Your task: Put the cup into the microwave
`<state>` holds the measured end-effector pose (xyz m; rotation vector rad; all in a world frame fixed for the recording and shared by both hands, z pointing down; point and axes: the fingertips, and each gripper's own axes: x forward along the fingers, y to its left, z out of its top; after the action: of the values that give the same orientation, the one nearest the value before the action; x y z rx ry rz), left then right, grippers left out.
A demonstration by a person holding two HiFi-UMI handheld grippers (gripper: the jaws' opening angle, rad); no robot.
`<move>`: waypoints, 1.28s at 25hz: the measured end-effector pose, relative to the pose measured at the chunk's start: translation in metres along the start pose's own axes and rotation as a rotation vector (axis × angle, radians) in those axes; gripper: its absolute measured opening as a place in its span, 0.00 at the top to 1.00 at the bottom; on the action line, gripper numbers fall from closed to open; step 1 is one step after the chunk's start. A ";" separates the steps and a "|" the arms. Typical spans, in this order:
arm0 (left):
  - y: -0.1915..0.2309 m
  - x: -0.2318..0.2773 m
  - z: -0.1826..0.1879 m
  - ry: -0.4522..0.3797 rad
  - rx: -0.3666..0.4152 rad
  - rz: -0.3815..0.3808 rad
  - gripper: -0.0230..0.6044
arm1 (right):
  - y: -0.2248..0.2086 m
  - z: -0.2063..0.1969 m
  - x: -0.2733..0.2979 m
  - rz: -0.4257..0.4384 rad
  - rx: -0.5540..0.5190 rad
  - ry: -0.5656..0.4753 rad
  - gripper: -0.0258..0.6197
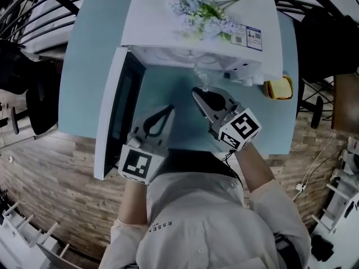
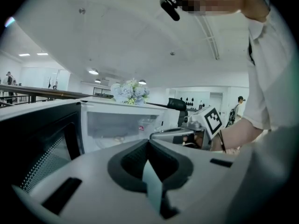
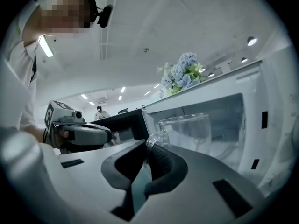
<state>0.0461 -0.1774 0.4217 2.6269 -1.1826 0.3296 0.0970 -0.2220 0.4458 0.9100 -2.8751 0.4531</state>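
A clear glass cup (image 3: 189,132) with a handle hangs in front of the open white microwave (image 3: 243,120). My right gripper (image 3: 145,148) is shut on the handle. In the head view the cup (image 1: 202,76) is just outside the microwave cavity (image 1: 168,58), ahead of the right gripper (image 1: 196,92). My left gripper (image 1: 170,109) sits to its left near the open door (image 1: 115,114), shut with nothing between its fingers. In the left gripper view the closed tips (image 2: 148,143) point at the cavity (image 2: 114,125).
The microwave stands on a light blue table (image 1: 90,60). Artificial flowers (image 1: 202,13) lie on its top. The door swings out to the left, over the table's near edge. A yellow object (image 1: 279,87) sits to the right of the microwave.
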 end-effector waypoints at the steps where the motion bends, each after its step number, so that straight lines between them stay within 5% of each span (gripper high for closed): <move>1: 0.002 0.001 -0.001 0.000 -0.010 0.008 0.96 | -0.004 -0.003 0.005 0.004 -0.004 0.010 0.92; 14: 0.032 0.009 -0.027 0.020 -0.085 0.138 0.96 | -0.036 -0.018 0.073 0.053 -0.001 0.018 0.92; 32: 0.047 0.004 -0.051 0.046 -0.092 0.161 0.96 | -0.059 -0.023 0.129 0.023 -0.088 -0.020 0.92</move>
<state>0.0080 -0.1948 0.4766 2.4396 -1.3636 0.3540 0.0256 -0.3313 0.5054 0.8739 -2.9002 0.3175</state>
